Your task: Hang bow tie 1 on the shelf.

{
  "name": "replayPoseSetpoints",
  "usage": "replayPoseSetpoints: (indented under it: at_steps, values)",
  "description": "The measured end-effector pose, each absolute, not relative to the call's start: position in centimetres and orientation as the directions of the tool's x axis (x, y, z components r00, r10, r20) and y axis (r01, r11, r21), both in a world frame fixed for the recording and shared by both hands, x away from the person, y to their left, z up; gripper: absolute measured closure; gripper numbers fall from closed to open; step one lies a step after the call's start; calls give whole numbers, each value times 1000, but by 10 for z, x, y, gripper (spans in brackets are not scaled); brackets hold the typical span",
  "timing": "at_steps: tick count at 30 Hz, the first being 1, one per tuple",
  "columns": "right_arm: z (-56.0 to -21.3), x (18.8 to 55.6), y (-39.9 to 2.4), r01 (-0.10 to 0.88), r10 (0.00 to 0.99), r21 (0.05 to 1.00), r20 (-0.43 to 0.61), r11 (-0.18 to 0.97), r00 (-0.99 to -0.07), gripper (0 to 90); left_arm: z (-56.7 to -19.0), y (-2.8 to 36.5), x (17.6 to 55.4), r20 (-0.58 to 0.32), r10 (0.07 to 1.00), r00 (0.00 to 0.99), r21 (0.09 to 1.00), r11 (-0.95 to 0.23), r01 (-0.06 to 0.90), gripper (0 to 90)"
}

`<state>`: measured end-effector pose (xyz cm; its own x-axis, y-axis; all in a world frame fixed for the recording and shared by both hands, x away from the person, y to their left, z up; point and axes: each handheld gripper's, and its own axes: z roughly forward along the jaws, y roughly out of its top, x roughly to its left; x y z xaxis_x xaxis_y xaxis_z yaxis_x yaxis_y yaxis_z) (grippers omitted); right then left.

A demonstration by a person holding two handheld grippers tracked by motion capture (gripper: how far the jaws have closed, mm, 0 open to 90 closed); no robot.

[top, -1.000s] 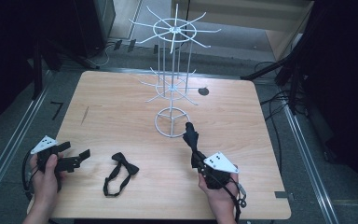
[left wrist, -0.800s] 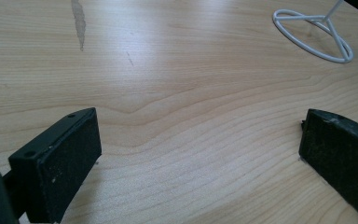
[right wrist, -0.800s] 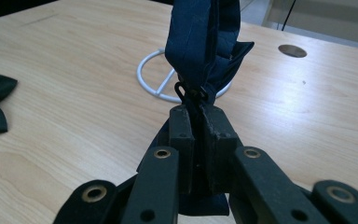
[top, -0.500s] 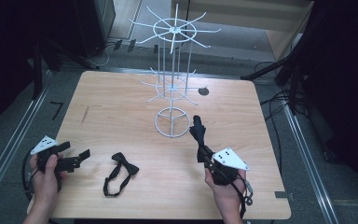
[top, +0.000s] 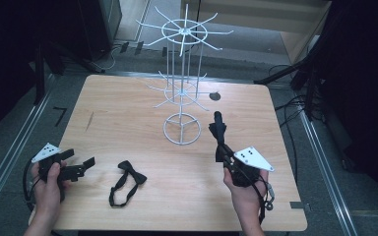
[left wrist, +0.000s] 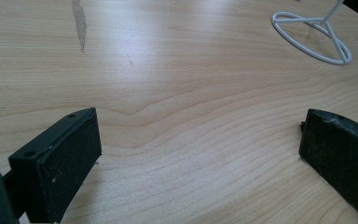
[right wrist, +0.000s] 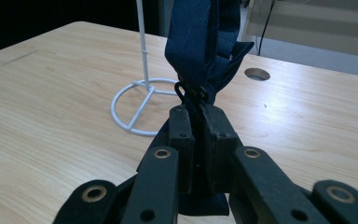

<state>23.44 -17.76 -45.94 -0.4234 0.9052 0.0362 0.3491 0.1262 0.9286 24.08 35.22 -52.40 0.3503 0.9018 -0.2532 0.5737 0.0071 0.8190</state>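
At the lower right of the high view, the right gripper sits in the person's right hand, with its grey three-cornered plate on top and a cable trailing down off the table edge. Its jaws are clamped tight on a dark navy bow tie, and the fabric sticks out past the jaw tips toward the middle of the frame, ending just right of the white wire rack. In the right gripper view you can see it way better: the two black jaws are pressed together in the lower middle of the frame with the navy bow tie bunched up above them, and a small dark hook or loop on the strap shows right at the pinch point. Pretty sure it's the strap hardware, but it's small enough that I can't swear to it. The rack's ring base sits left of center there, on the wooden table.

Over at the lower left of the high view, the left gripper is held in the left hand low over the table, jaws spread apart with nothing between them. The left gripper view backs that up: a pad on each side of the frame and bare wood in between.

A second bow tie, a black one, lies flat on the table at bottom center, between the two hands and touching neither gripper.
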Motion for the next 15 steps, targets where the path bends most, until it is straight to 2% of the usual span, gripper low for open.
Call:
replayPoseSetpoints:
  at_steps: [15]
  values:
    - [-446,244,-177,337,913,938,68,79,-402,846,-524,352,241,-252,903,348,818,7,575,0]
